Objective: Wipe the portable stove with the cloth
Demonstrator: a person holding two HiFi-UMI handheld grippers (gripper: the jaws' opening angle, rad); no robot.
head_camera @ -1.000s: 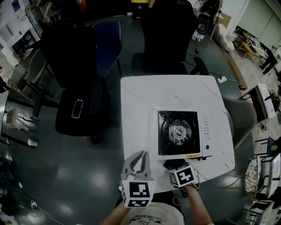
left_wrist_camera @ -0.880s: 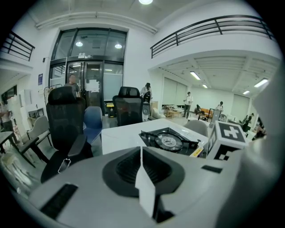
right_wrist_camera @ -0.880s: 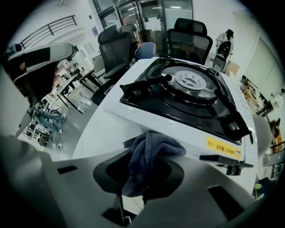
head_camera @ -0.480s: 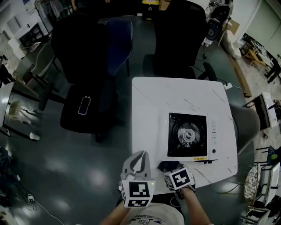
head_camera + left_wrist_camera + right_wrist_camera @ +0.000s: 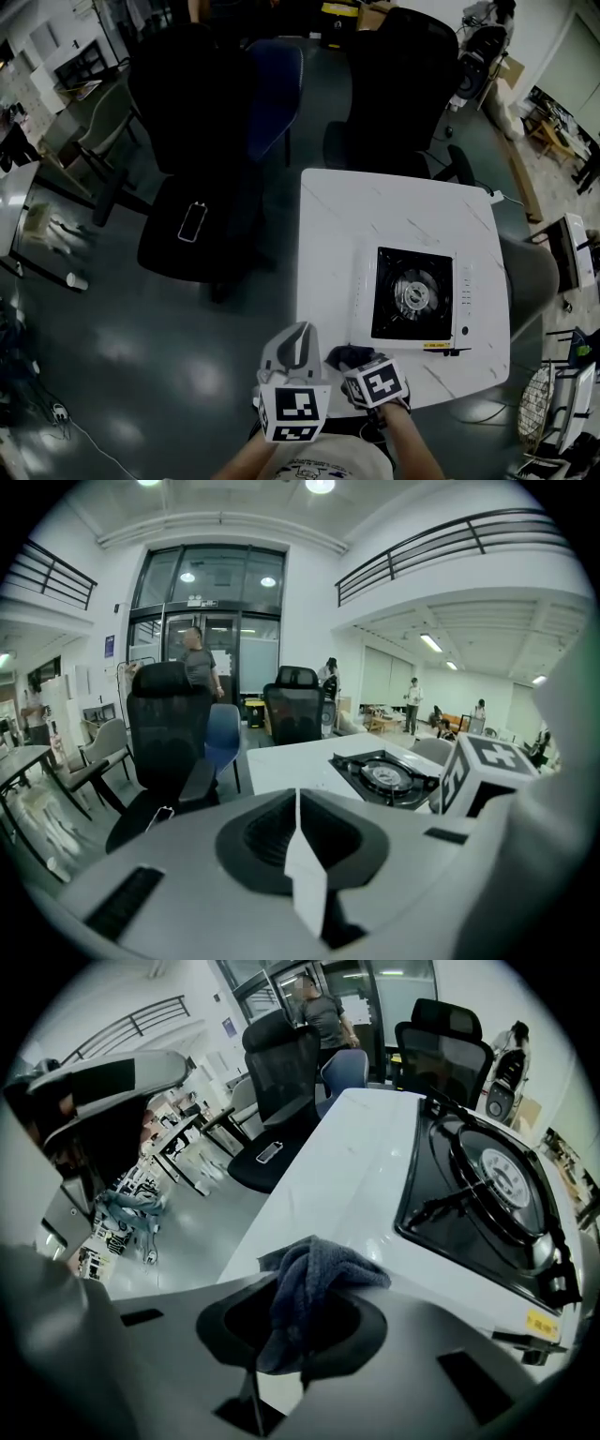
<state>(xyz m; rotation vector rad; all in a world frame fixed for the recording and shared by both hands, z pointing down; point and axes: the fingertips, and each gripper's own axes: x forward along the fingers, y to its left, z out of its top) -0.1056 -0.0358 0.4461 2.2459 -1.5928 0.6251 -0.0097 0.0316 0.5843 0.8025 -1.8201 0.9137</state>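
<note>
Head view: the portable stove sits at three o'clock on the bench, untouched. Left gripper view: the left tongs are pressed together, empty. Right gripper view: the right tongs pinch the cloth; stove at one o'clock, wiping seemingly not begun.

The worktop lay bare along its whole left strip and across its far half, so my right tongs, closed on the cloth, had open room ahead and to the left. The portable stove filled the near right part, its raised pan support the one thing standing up in the way. My left tongs, jaws together, hung off the near left corner over open floor. A black office chair crowded the far edge.
</note>
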